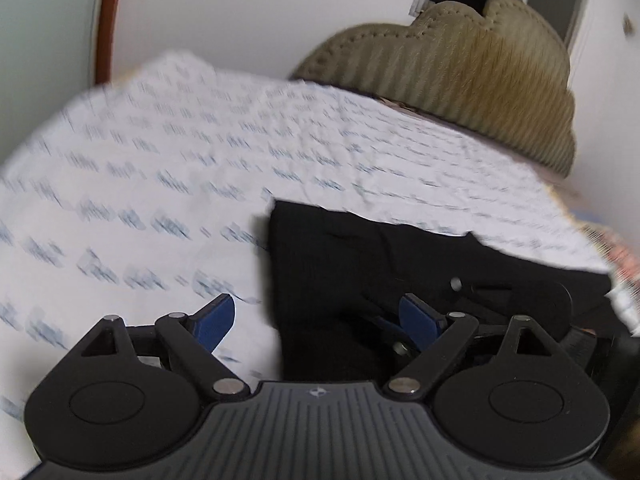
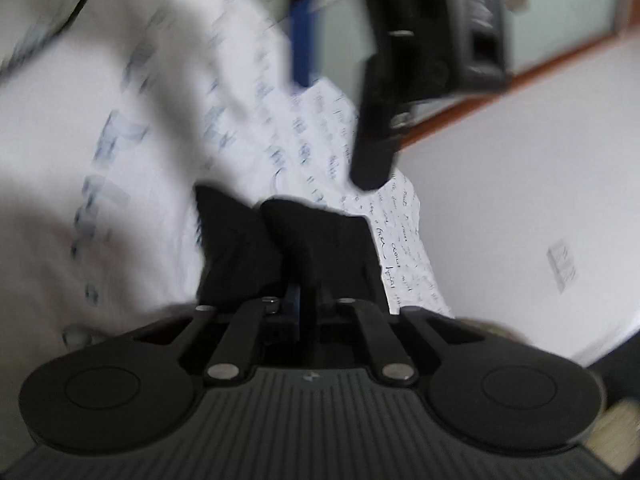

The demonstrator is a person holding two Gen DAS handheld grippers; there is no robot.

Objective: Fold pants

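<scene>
The black pants (image 1: 360, 264) lie on a white bedsheet with blue script print (image 1: 160, 168). In the left wrist view my left gripper (image 1: 320, 320) is open, its blue pads (image 1: 216, 316) spread over the left edge of the pants, holding nothing. In the right wrist view my right gripper (image 2: 300, 300) is shut on a bunched fold of the black pants (image 2: 304, 240), lifted off the sheet. The left gripper also shows in the right wrist view (image 2: 400, 80), above and beyond the held cloth. Both views are blurred.
A tan padded headboard (image 1: 460, 76) stands at the far right of the bed. White walls (image 2: 520, 180) and a door with a brown wooden frame (image 1: 108, 20) lie beyond the bed. The printed sheet (image 2: 100, 160) covers the whole bed.
</scene>
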